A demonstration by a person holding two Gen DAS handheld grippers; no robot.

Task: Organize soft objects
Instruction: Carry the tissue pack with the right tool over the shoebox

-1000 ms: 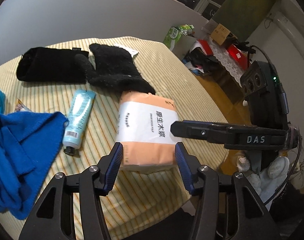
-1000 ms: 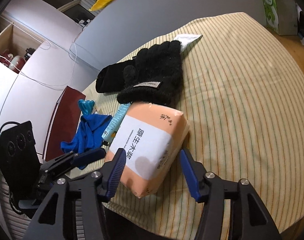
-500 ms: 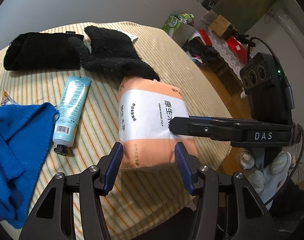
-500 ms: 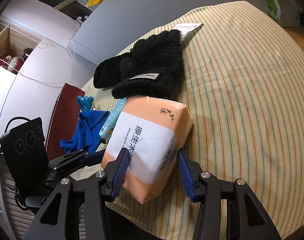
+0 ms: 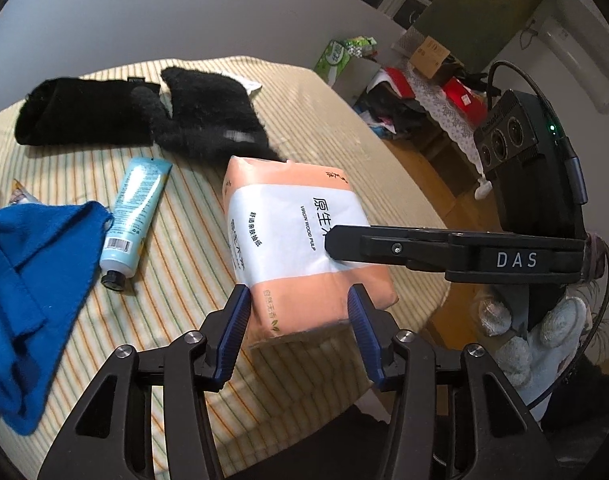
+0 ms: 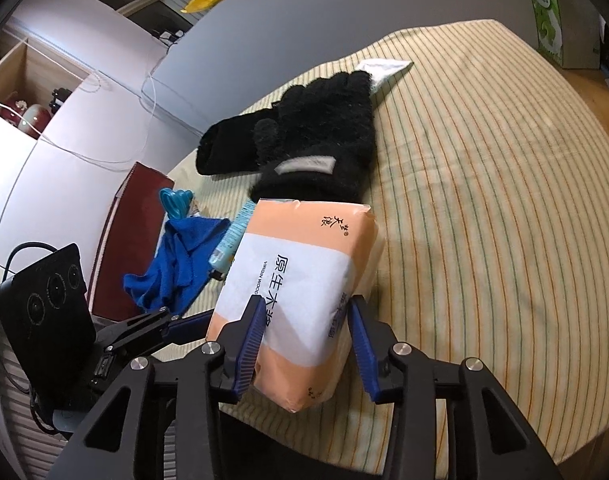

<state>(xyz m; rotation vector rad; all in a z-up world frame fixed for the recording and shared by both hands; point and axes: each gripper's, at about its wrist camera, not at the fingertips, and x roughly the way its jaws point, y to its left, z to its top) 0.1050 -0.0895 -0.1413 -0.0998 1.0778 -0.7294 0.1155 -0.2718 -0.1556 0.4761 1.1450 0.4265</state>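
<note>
An orange and white tissue pack lies on the striped tablecloth near the table's front edge. My left gripper has its jaws around the pack's near end, blue pads touching its sides. My right gripper has its jaws closed on the pack from the other side; its finger crosses the pack's top in the left wrist view. Two black gloves lie behind the pack. A blue cloth lies at the left.
A light blue tube lies between the cloth and the pack. A white wrapper lies by the gloves' fingertips. A teal clip sits beyond the cloth. The table edge drops off close to the pack, with clutter on the floor beyond.
Both grippers have moved in onto the tissue pack and narrowed their jaws against its sides. The pack has shifted slightly and tilted.
</note>
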